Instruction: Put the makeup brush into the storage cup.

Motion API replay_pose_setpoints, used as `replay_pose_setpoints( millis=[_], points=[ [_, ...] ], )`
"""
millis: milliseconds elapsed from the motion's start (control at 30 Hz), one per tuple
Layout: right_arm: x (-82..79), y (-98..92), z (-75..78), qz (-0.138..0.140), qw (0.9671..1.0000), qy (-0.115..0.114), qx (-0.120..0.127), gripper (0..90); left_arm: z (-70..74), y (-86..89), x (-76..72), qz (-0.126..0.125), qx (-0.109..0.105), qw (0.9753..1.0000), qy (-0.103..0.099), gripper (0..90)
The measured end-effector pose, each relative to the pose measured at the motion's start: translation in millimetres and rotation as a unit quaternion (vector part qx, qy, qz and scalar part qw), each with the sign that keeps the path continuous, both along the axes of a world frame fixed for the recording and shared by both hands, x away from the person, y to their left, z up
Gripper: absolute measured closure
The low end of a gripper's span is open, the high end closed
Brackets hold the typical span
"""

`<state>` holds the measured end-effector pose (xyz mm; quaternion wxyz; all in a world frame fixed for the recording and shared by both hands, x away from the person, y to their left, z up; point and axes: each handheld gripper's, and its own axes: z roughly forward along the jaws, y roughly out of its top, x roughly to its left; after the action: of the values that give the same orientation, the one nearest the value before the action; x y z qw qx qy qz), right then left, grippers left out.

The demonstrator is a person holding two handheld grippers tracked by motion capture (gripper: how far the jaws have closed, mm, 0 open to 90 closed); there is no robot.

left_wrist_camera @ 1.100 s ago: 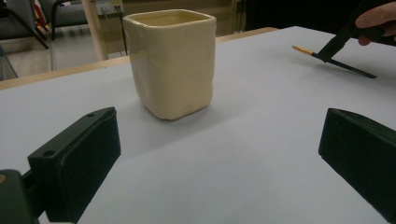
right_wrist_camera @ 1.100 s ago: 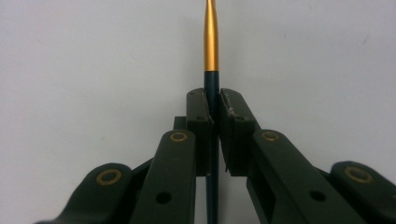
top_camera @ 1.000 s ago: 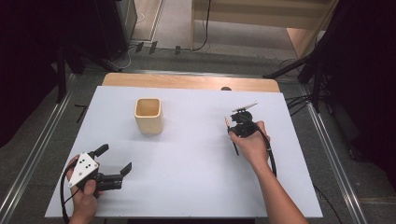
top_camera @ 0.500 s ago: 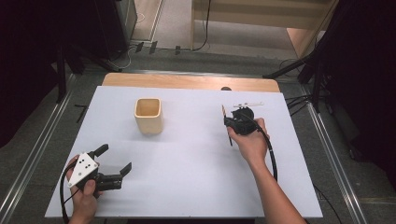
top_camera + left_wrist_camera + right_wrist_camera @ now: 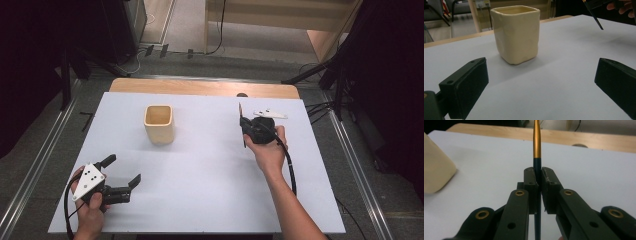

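Note:
A cream square cup (image 5: 159, 123) stands upright on the white table (image 5: 210, 175), left of centre; it also appears as the cup (image 5: 516, 35) and at the left edge as the cup (image 5: 435, 167). My right gripper (image 5: 243, 125) is off to the cup's right, shut on a thin pen (image 5: 241, 120) with a dark shaft and a gold end, held roughly upright. The pads (image 5: 531, 180) clamp the pen (image 5: 537, 142) on its dark part, and the pen (image 5: 596, 20) shows again at the top right. My left gripper (image 5: 121, 170) rests near the front left corner, open and holding nothing (image 5: 541, 80).
A wooden strip (image 5: 200, 87) borders the table's far edge. Grey floor with metal rails (image 5: 360, 175) lies on both sides. A cable (image 5: 290, 170) trails from the right gripper along the forearm.
The right hand has shifted a little left and turned, bringing the pen more upright. The left gripper has not moved.

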<state>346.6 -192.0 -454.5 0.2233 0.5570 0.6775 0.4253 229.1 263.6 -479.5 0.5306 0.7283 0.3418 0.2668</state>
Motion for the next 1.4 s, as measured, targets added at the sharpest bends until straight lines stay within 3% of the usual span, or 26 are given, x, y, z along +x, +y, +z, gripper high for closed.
replay_pose_setpoints(
  millis=[100, 167, 333, 367, 433, 600, 967, 1400],
  points=[
    [-1.1, 1.3, 1.4, 0.004, 0.9998, -0.018, -0.001, 84.1, 0.0, 0.1, 0.0, 0.000, 0.000, 1.0000, 0.000, 0.0],
    [-3.5, 5.0, 4.9, 0.008, 0.9988, -0.048, -0.004, 84.1, 0.1, 0.0, 0.0, 0.000, 0.000, 1.0000, 0.000, 0.0],
    [-4.1, 7.2, 7.3, 0.000, 0.9976, -0.069, 0.002, 84.1, 0.2, -0.1, -0.3, -0.001, 0.000, 1.0000, 0.000, 0.0],
    [-4.5, 7.6, 8.4, 0.003, 0.9962, -0.086, 0.011, 84.1, 0.1, 0.1, -0.1, -0.001, 0.000, 1.0000, 0.000, 0.0],
    [-4.8, 7.6, 8.8, 0.006, 0.9956, -0.093, 0.013, 84.1, 0.1, 0.2, 0.0, -0.001, 0.001, 1.0000, 0.000, 0.0],
    [-8.3, 12.5, 13.1, 0.013, 0.9898, -0.140, 0.024, 84.1, 0.0, 0.1, -0.1, -0.001, 0.001, 1.0000, -0.001, 0.0],
    [-8.2, 20.0, 15.4, 0.006, 0.9831, -0.176, 0.051, 84.1, -0.1, 0.1, 0.1, -0.001, 0.000, 1.0000, -0.001, 0.0],
    [-5.0, 43.8, 22.1, 0.022, 0.9805, -0.189, 0.047, 84.1, 0.4, 0.6, -0.4, -0.001, 0.001, 1.0000, 0.000, 0.0]
  ],
)
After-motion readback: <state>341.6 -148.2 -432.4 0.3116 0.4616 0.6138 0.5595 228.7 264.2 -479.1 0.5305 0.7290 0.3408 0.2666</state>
